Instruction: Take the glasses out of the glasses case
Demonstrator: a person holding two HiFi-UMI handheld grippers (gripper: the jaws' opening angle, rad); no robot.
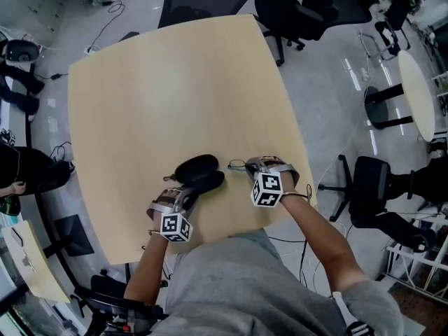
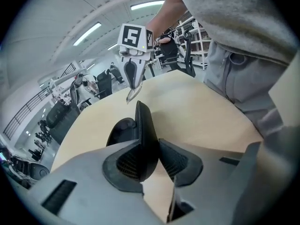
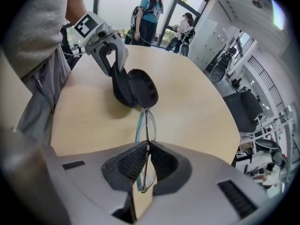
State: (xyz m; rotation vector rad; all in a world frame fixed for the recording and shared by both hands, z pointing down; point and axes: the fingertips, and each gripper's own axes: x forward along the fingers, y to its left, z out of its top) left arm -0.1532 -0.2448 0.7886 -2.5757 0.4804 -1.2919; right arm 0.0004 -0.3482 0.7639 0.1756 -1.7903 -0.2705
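We find the right gripper [image 3: 147,159] pinching the glasses [image 3: 147,124] by the frame, just beside the glasses case [image 3: 137,90], which the left gripper [image 2: 149,159] clamps. We judge them light, fragile; grip frame, not lenses.

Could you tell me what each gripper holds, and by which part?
Left gripper: the open glasses case, by one half. Right gripper: the glasses, by the frame.

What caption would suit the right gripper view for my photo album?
Right hand-held gripper clamps the thin-framed glasses; beyond them, the left hand-held gripper holds the open black case.
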